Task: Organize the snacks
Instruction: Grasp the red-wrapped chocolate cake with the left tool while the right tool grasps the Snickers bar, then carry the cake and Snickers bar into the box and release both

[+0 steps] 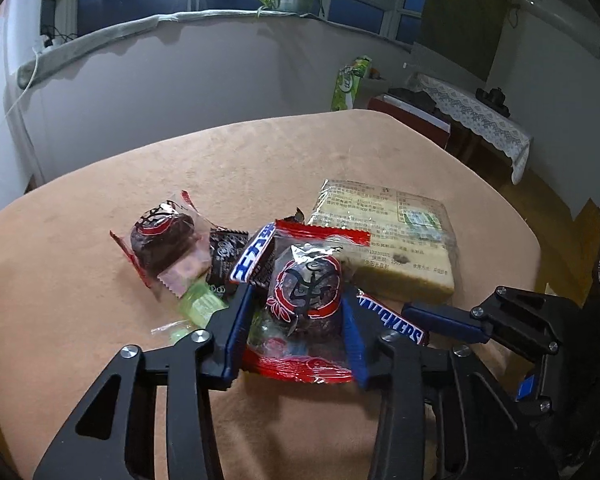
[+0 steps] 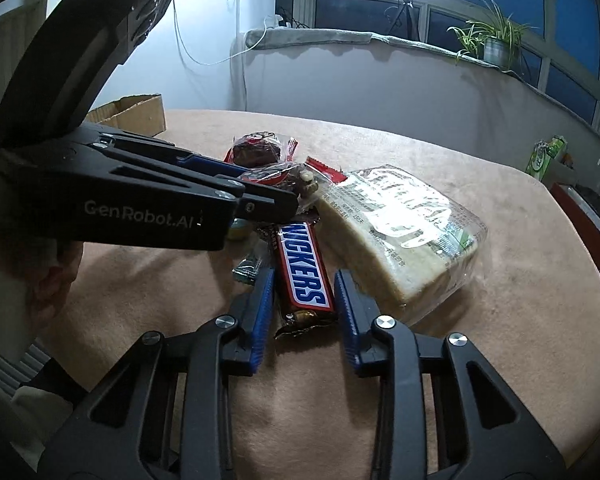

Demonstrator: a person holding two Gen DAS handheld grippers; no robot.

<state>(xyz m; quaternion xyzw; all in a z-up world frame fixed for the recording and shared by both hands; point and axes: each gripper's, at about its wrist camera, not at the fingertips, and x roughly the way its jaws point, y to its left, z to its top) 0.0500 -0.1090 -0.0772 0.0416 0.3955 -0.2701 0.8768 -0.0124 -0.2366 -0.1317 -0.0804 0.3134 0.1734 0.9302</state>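
Note:
A pile of snacks lies on the peach tablecloth (image 1: 80,240). My left gripper (image 1: 296,300) is closed around a red-edged clear packet with a dark cake (image 1: 306,296), its blue pads against both sides. A second such cake packet (image 1: 162,240) lies to the left. A Snickers bar (image 2: 304,268) lies lengthwise between the fingers of my right gripper (image 2: 305,276), which is open with a gap on each side. A large wrapped pale cake slab (image 2: 404,232) lies right of it. The slab also shows in the left wrist view (image 1: 388,240).
A cardboard box (image 2: 134,114) stands at the table's far left. Small green and dark candies (image 1: 204,300) lie in the pile. A green carton (image 1: 346,84) and a lace-covered side table (image 1: 476,116) stand beyond the table. The left gripper's body (image 2: 140,200) crosses the right wrist view.

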